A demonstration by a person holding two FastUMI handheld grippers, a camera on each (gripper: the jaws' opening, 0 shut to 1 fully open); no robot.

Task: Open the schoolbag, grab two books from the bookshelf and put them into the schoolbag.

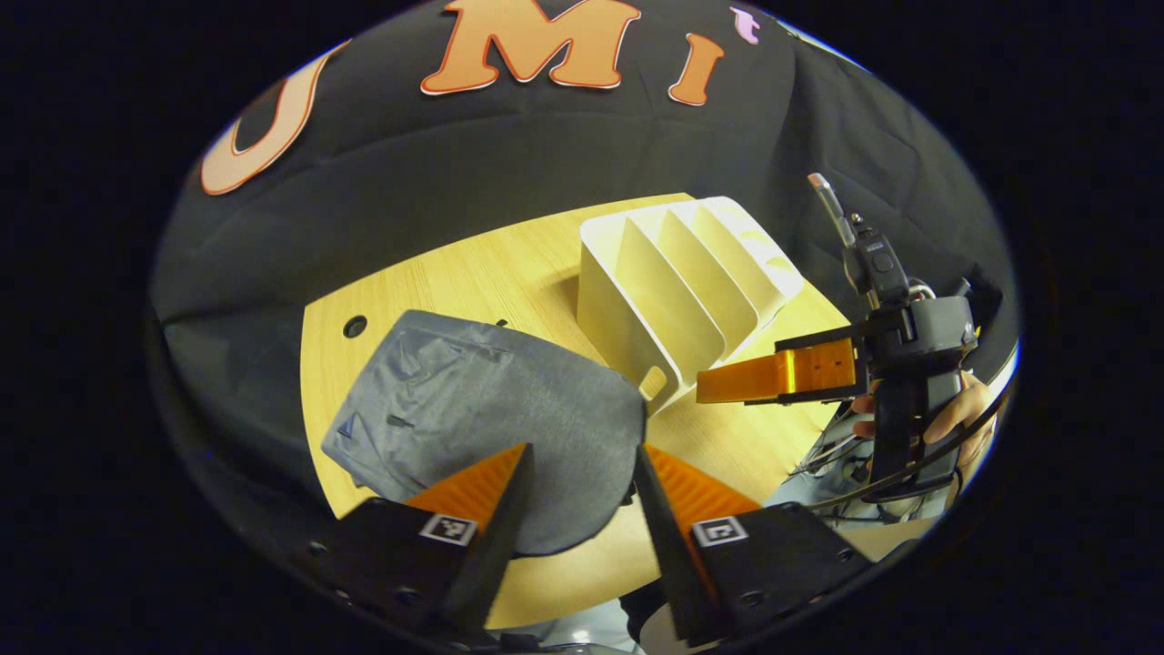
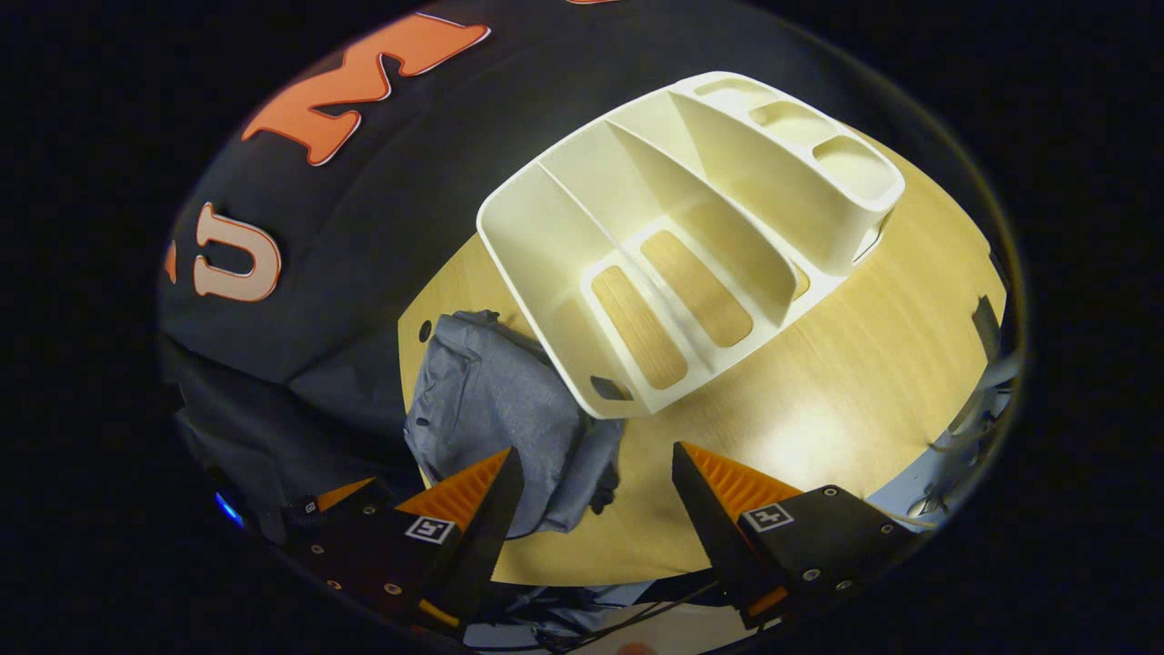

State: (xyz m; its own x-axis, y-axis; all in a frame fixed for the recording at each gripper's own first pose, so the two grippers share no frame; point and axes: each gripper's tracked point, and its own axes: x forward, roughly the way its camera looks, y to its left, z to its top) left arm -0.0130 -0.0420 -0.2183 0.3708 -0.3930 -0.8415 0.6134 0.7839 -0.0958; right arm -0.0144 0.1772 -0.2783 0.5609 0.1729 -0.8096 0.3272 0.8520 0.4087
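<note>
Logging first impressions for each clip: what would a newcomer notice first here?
Most likely the pale bookshelf standing mid-table with its slots bare, no books to be seen in it. Next, the grey schoolbag lying flat beside it on the wooden table. Both the left gripper and right gripper are open above them.

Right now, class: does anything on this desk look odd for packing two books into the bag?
Yes. The white bookshelf has no books in any visible slot; bare wood shows through its base. The grey schoolbag lies flat beside it.
</note>
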